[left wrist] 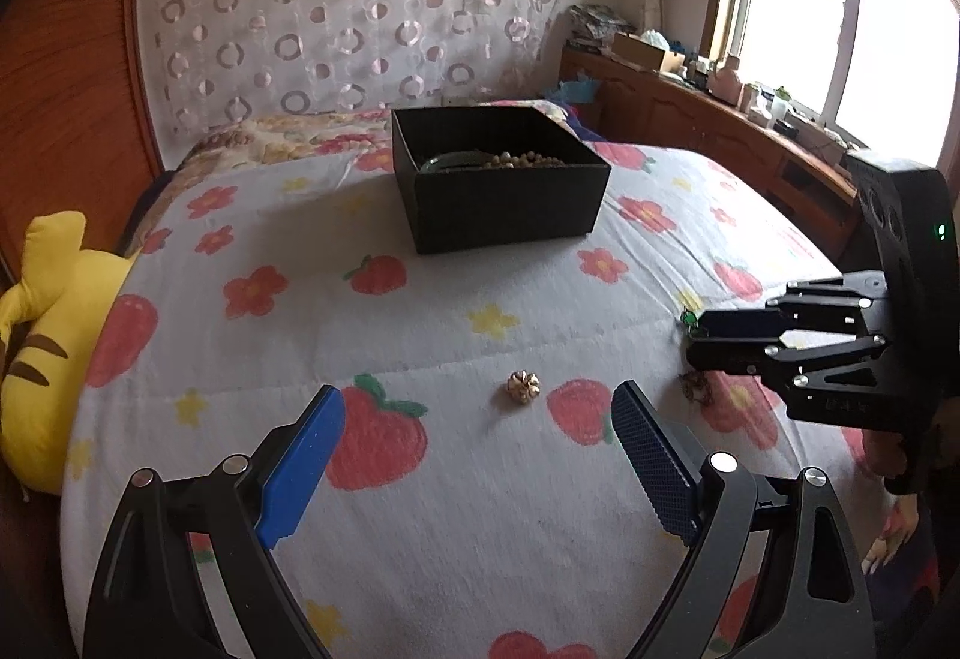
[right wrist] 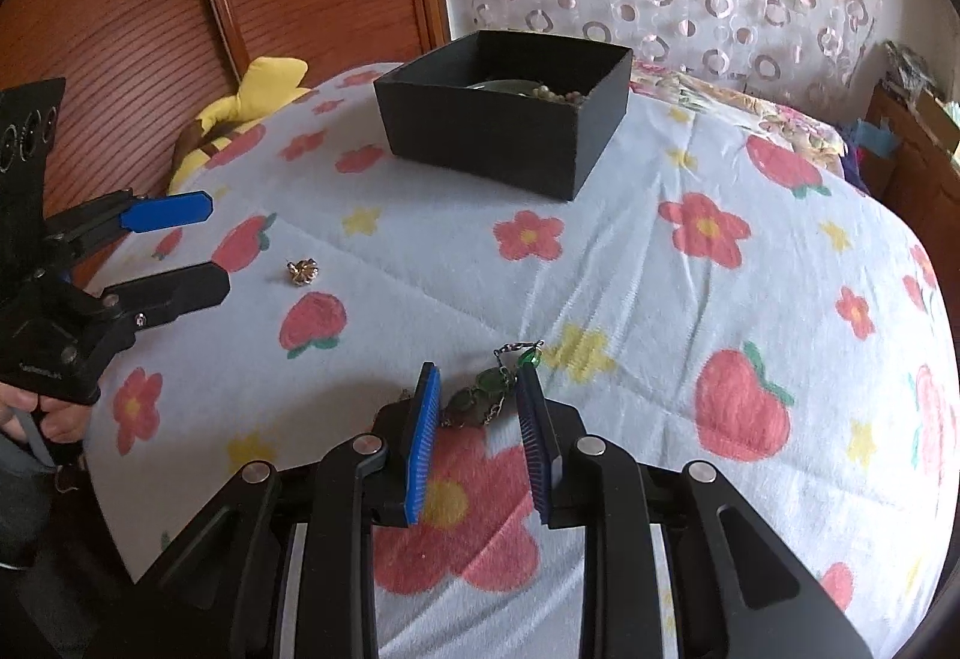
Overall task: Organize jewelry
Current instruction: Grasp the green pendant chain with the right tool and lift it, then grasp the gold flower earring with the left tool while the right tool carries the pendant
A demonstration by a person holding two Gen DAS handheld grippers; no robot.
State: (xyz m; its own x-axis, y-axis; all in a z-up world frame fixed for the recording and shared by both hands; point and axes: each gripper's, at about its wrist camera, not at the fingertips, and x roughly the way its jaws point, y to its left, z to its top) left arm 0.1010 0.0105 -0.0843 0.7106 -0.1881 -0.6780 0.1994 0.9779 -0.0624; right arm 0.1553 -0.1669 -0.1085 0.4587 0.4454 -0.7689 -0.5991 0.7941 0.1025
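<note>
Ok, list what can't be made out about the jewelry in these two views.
- Black box contents: in both views the near wall hides all but some beads and a green ring edge.
- Green piece: right wrist view, its near end is hidden behind the right gripper; whether the jaws touch it is unclear.
- Gold piece: too small to identify in either view, lying ahead of the open left gripper.

- It was a home bedroom.
- A bed (left wrist: 420, 509) wore a strawberry-and-flower quilt.
- A wooden headboard (left wrist: 66, 77) stood left.
- A yellow plush toy (left wrist: 42, 335) lay beside it.
- A cluttered window ledge (left wrist: 750, 101) ran far right.
</note>
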